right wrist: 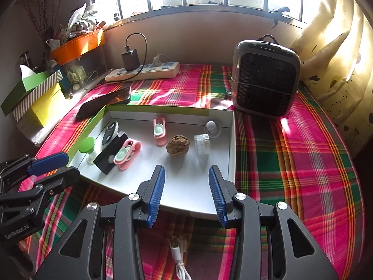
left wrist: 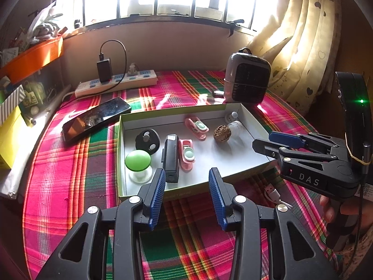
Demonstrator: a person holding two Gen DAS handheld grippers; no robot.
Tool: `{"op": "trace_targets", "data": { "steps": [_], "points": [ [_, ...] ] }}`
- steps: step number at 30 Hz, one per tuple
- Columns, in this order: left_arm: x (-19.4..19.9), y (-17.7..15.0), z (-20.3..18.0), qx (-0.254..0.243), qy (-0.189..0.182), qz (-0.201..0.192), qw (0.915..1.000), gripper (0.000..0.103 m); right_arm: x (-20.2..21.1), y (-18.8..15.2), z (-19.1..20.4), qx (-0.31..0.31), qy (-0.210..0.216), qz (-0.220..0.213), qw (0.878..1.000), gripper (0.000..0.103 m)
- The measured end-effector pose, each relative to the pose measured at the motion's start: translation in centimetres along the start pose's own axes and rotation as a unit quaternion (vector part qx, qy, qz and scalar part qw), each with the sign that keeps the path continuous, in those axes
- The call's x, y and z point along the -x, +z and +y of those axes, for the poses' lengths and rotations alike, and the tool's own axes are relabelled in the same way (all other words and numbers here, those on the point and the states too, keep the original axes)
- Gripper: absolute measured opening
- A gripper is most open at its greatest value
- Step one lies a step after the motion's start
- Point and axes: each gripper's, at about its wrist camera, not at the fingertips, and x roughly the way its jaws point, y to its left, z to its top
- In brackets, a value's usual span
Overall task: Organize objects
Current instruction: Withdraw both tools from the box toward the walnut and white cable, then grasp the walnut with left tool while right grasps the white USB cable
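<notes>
The bench (left wrist: 70, 163), under a pink and green plaid cloth, carries everything. Ahead of both pairs of tongs lies a shallow white box (left wrist: 247, 116) with a green outer rim. Beyond its far right corner stands a small grey heater (right wrist: 265, 77).

The left tongs (left wrist: 186, 184) hang just short of the box's near wall, blue pads apart, with nothing between them and nothing touched. The right tongs (right wrist: 186, 184) hover over the near edge of the box, also parted and empty; in the left wrist view they reach in from the right, over the box's right corner.

Inside the box, ahead and left of the left tongs, sit a black rectangular device (left wrist: 171, 158), a green-topped knob (left wrist: 138, 161), a black disc (left wrist: 148, 141) and a pink clip (left wrist: 186, 155). Farther in are a second pink clip (left wrist: 197, 128), a brown pitted lump (right wrist: 177, 145) and a clear jar (right wrist: 202, 141).
</notes>
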Motion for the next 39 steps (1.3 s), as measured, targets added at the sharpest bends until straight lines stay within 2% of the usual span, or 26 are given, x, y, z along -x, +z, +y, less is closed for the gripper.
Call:
{"op": "trace_targets", "data": {
  "steps": [9,20,31,39],
  "points": [
    [0.0,-1.2,-1.5,-0.005,-0.043,0.017,0.9989,0.039,1.9,-2.8,-0.4,0.004,-0.013,-0.006,1.0,0.041],
    [-1.4,-2.5,-3.5,-0.03,-0.082,0.05,0.9949,0.043,2.1,-5.7,-1.1,-0.005,-0.011,0.015,1.0,0.043],
    [-3.0,-3.1,-4.5,-0.044,-0.086,0.074,0.9925,0.046,2.5,-7.1,-1.1,0.003,0.0,0.025,1.0,0.043],
    [-4.2,-3.2,-4.9,-0.055,-0.071,0.084,0.9924,0.046,2.4,-7.4,-0.8,0.008,-0.001,0.029,1.0,0.043]
  ]
}}
